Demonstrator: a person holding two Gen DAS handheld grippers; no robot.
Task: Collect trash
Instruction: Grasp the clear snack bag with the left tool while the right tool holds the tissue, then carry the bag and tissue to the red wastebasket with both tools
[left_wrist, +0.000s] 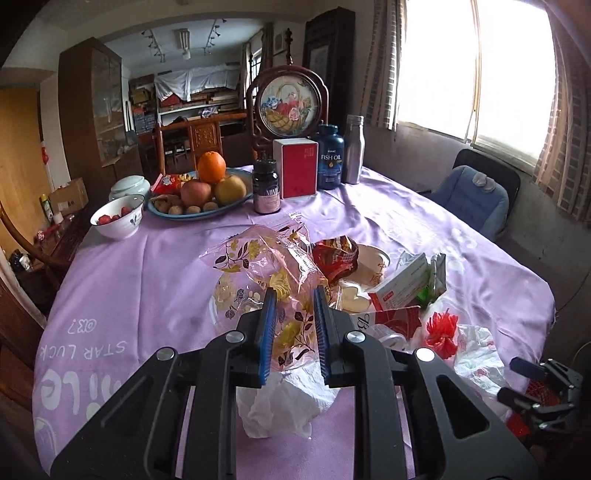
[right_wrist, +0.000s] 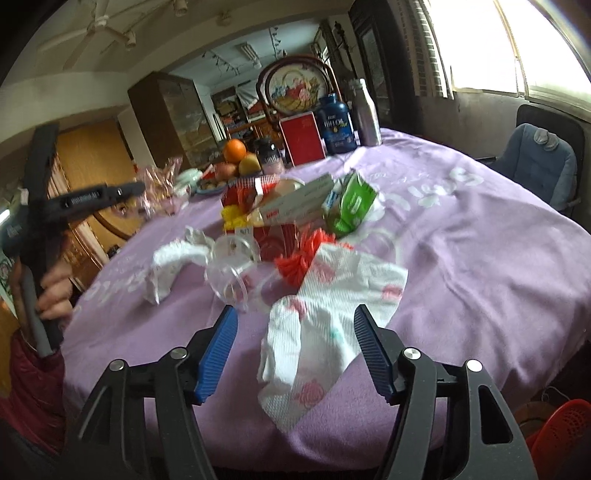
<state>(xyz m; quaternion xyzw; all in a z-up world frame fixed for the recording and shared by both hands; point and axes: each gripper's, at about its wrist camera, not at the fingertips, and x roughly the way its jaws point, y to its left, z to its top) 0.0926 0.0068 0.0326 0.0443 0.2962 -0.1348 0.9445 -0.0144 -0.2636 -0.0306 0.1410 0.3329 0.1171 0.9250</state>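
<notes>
1. At the far left edge of the table (left_wrist: 122, 280), which is spread with a lilac cloth, a white bowl of strawberries (left_wrist: 117, 218) stands, and just right of it a blue plate (left_wrist: 201, 214) bears an orange, an apple and other fruit.
2. Along the far edge, right of the plate, stand a dark jar (left_wrist: 266, 186), a red box (left_wrist: 295, 168), a blue fish oil bottle (left_wrist: 331, 157) and a steel flask (left_wrist: 354, 149).
3. The left gripper (left_wrist: 293, 295) is raised over the near edge, its blue pads drawn close and clamped on a clear plastic bag with yellow flowers (left_wrist: 266, 266), which hangs crumpled between them.
4. A crumpled white tissue (left_wrist: 284, 406) lies on the cloth under that gripper, near the near edge.
5. The remaining trash sits in a heap right of the table's middle: a red snack wrapper (left_wrist: 334, 258), a white and red carton (left_wrist: 400, 286), a green packet (right_wrist: 351, 205), a clear plastic cup (right_wrist: 231, 269) on its side and a red frilled scrap (left_wrist: 441, 330).
6. A paper towel printed with pink roses (right_wrist: 325, 325) lies towards the near right edge, touching the red scrap.
7. The right gripper (right_wrist: 295, 332) hovers just over that towel with its jaws wide apart, one on each side, not pressing it.
8. A red basket (right_wrist: 561, 428) shows below the near right edge.
</notes>
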